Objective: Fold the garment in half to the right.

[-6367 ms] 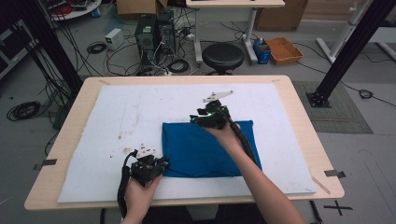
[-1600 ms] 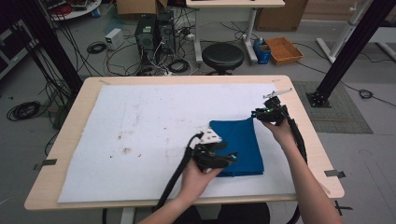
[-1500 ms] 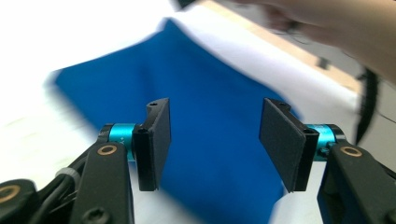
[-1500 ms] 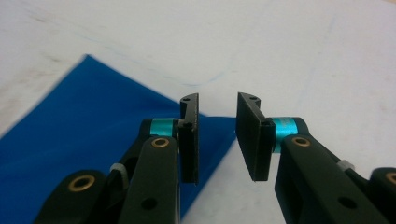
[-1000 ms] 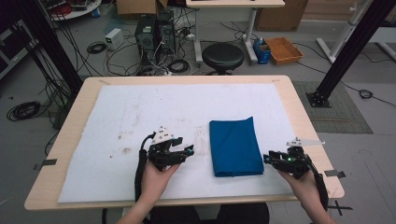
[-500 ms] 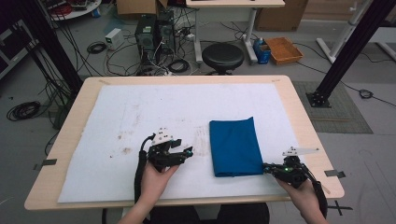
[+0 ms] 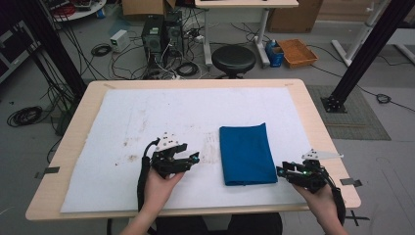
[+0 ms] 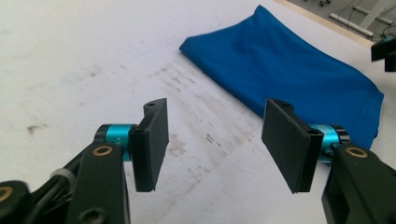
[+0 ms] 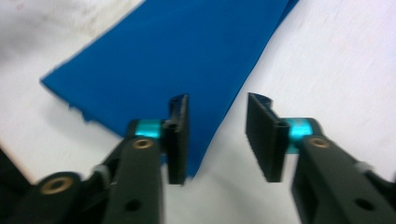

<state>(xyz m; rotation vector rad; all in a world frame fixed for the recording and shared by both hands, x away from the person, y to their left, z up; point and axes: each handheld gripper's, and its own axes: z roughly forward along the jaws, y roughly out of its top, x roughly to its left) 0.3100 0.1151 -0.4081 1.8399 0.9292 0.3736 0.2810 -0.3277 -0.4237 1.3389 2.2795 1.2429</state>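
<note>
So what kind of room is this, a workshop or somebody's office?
Most likely a lab or workshop set up for recording handwork. A wooden table under a white mat carries a folded blue cloth, while computer towers, loose cables and a black stool stand on the bare grey floor behind.

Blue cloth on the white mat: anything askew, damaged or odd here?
Nothing about the blue cloth stands out: it lies folded flat, roughly square to the table. The white mat has brownish smudges left of the cloth, which look like old stains, not a fresh spill.
</note>
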